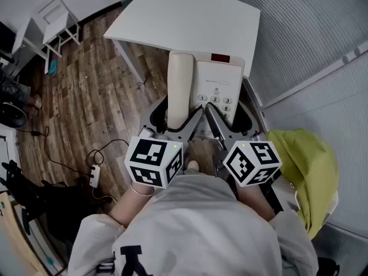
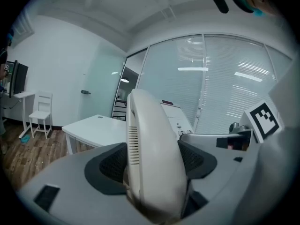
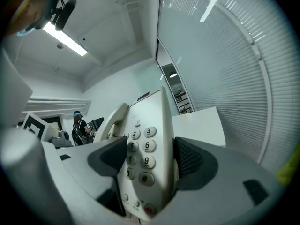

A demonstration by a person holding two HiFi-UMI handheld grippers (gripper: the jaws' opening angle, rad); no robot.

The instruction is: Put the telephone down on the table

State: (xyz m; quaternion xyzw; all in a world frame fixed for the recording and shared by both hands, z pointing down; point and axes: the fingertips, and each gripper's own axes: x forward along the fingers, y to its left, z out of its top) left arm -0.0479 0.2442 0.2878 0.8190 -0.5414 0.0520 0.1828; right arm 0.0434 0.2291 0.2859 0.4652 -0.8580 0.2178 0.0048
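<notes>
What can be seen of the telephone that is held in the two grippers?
The telephone is a cream-white plastic desk set. Its handset lies in the cradle on its left; the number keypad and a small red window are on the right. The left gripper is closed on the handset side, the right gripper on the keypad side. It is held in the air at the near edge of the white table.
</notes>
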